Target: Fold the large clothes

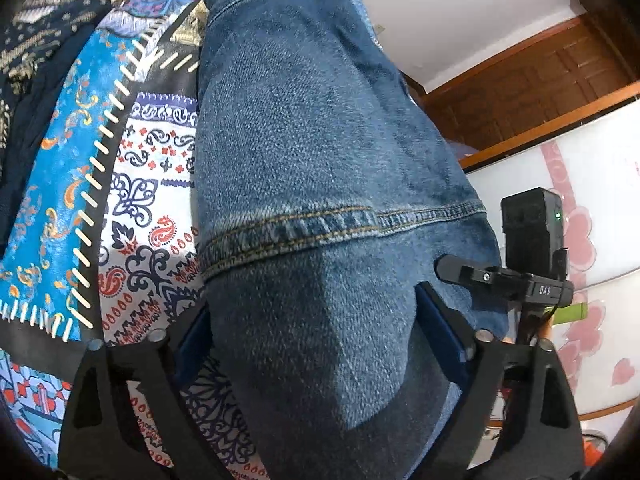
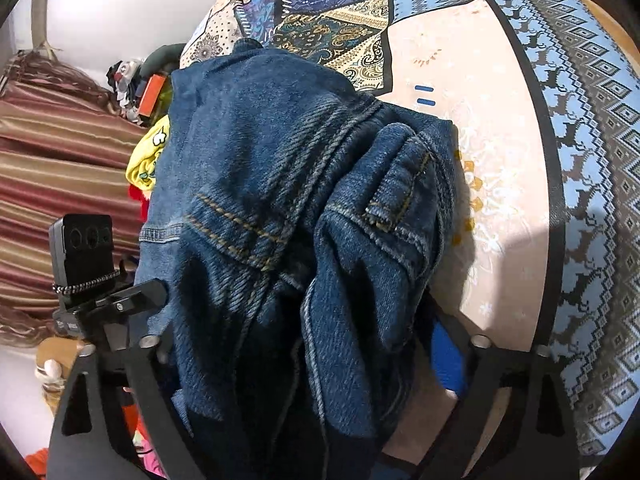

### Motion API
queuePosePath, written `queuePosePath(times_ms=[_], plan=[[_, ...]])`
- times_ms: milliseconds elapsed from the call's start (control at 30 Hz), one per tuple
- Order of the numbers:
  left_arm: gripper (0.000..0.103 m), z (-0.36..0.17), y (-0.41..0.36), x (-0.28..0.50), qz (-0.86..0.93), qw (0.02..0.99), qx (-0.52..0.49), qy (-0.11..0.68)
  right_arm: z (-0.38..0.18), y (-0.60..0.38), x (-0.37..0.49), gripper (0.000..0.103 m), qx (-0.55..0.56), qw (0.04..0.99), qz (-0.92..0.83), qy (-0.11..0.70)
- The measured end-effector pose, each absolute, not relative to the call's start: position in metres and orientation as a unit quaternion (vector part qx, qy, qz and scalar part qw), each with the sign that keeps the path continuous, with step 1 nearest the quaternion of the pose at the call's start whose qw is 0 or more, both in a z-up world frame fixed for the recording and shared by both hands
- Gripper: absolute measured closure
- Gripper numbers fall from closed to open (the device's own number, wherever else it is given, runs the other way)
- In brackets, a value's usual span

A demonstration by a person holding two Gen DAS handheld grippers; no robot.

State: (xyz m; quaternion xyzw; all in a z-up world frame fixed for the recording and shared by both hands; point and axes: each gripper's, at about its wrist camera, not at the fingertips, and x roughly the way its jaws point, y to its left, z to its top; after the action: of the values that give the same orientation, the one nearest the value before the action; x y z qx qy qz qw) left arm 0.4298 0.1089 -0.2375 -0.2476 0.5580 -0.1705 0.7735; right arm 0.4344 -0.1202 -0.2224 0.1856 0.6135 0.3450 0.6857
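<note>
On patchwork bedspread [image 1: 64,184]: dark-blue denim jeans [image 1: 320,140], bunched, yellow seams. L claw [image 1: 316,344] + R claw [image 2: 312,360] spread wide w/ denim between; pinch probably loose, unclear.

A stretch of blue denim garment [image 1: 320,152] is seen lying lengthwise across a patchwork bedspread [image 1: 72,184] printed in turquoise, white and navy paisley panels with cream stitch marks. A double-stitched seam is shown crossing the denim from side to side. The near end of the denim is framed between the two black fingers of the left hand-held gripper [image 1: 316,340], with blue pads [image 1: 444,336] on their inner faces. To the right, a small black device with a green light [image 1: 530,228] is mounted. A wooden door [image 1: 532,92] is visible behind.
</note>
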Motion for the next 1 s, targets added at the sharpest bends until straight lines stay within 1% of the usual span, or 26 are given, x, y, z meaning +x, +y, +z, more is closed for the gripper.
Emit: queuePosePath(times_ms=[33,67,100,133,267,333,400,600,833,1000], plan=[[0.023,-0.233,0.107,0.425,-0.17,0.78,-0.237,0.554,-0.22,-0.12,0.433,0.026,0.183,0.689,0.343,0.612],[0.026,-0.229,0.107,0.423,-0.17,0.785,-0.227,0.55,-0.215,-0.117,0.43,0.03,0.174,0.696,0.338,0.609],[0.031,-0.222,0.102,0.418,-0.169,0.791,-0.218,0.546,-0.212,-0.115,0.428,0.033,0.166,0.701,0.336,0.607],[0.035,-0.217,0.1,0.415,-0.168,0.797,-0.209,0.542,-0.21,-0.113,0.43,0.035,0.157,0.706,0.332,0.605],[0.044,-0.195,0.097,0.407,-0.169,0.807,-0.196,0.53,-0.192,-0.104,0.424,0.049,0.137,0.725,0.324,0.592],[0.048,-0.181,0.103,0.401,-0.173,0.813,-0.197,0.519,-0.182,-0.1,0.422,0.052,0.141,0.728,0.33,0.585],[0.05,-0.168,0.11,0.395,-0.175,0.822,-0.193,0.507,-0.171,-0.095,0.417,0.054,0.142,0.73,0.338,0.577],[0.05,-0.119,0.147,0.369,-0.16,0.855,-0.18,0.459,-0.138,-0.055,0.415,0.055,0.142,0.74,0.367,0.545],[0.05,-0.064,0.218,0.364,-0.134,0.886,-0.181,0.405,-0.091,0.007,0.424,0.055,0.136,0.756,0.413,0.49],[0.05,-0.042,0.267,0.371,-0.114,0.903,-0.173,0.375,-0.07,0.061,0.438,0.055,0.133,0.764,0.435,0.457]])
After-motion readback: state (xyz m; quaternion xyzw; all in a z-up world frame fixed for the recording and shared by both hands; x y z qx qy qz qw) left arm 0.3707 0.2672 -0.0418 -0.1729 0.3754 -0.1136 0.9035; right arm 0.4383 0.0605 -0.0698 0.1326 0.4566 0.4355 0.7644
